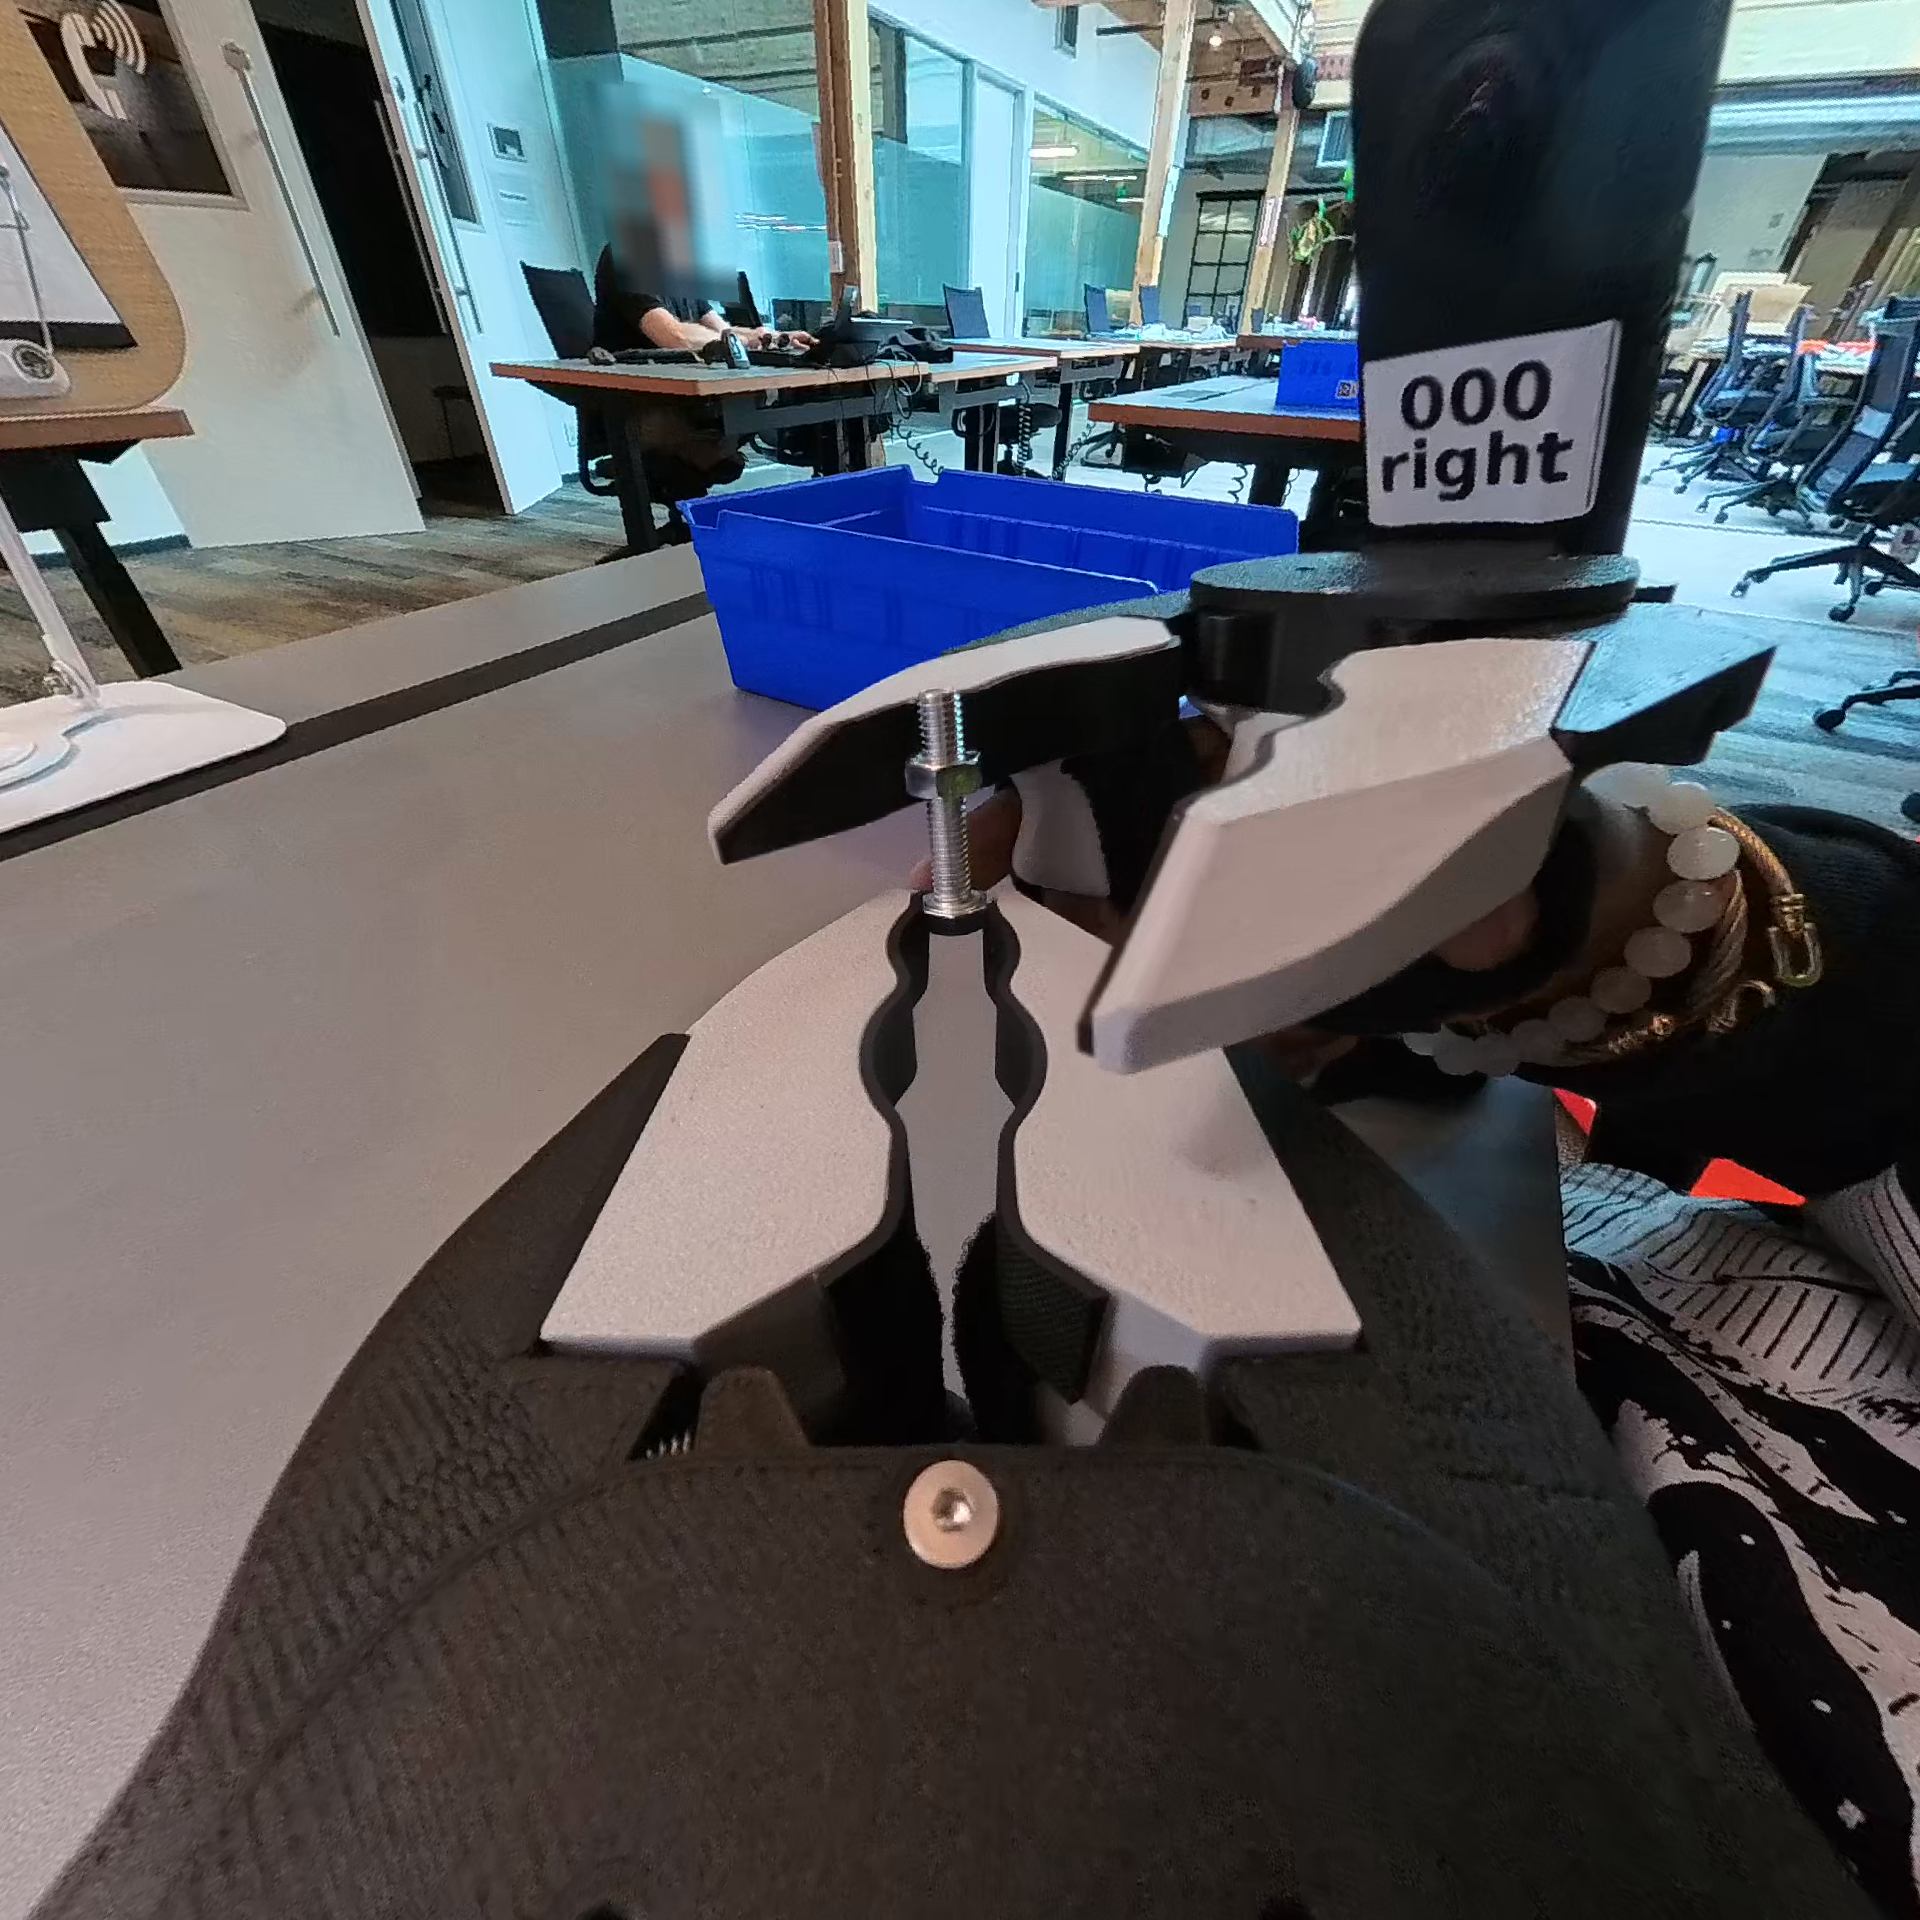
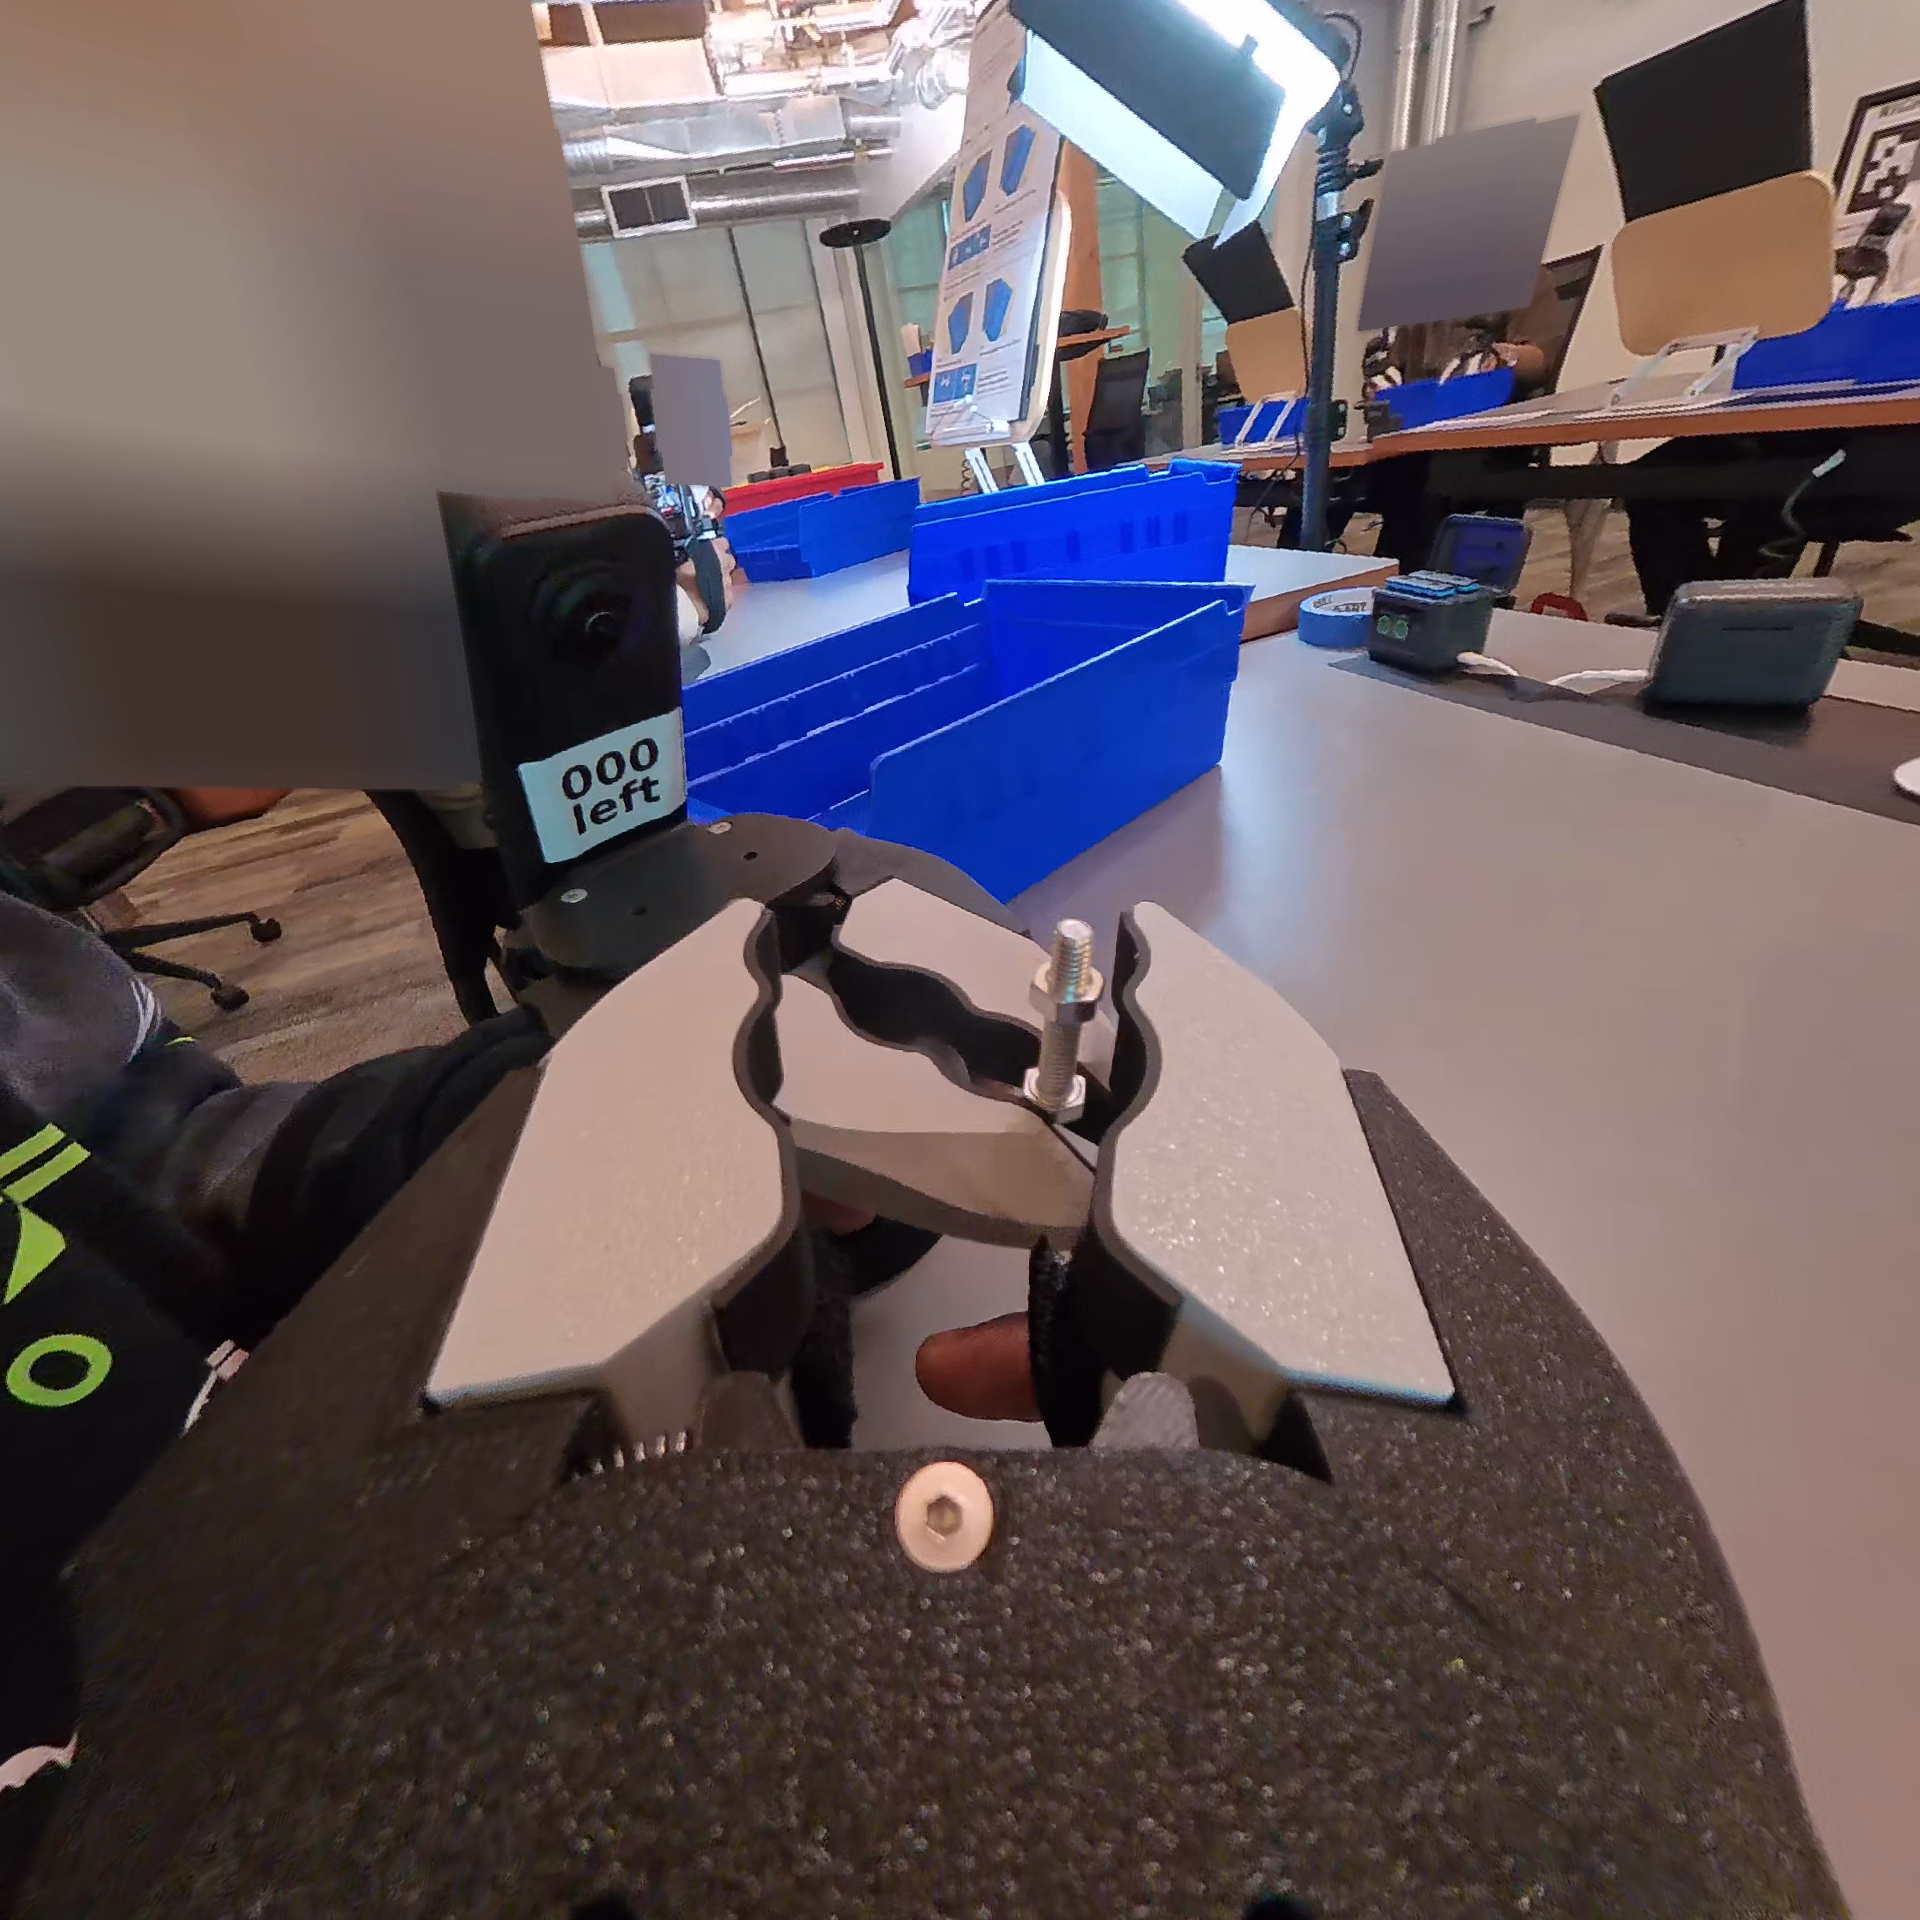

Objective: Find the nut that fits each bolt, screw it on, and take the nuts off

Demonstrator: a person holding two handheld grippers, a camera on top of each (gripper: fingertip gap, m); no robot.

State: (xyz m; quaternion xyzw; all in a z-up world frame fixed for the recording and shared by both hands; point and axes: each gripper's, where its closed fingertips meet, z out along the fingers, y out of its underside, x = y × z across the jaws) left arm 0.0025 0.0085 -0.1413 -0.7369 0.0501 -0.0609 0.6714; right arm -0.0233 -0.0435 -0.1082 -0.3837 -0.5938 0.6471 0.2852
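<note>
One bolt stands upright with one nut threaded on its shaft. Two grippers are in view: the left gripper and the right gripper. Several blue bins sit on one grey table; their exact count cannot be told.

Blue bins stood on the grey tabletop; beyond them lay blue tape, with a studio lamp above.
</note>
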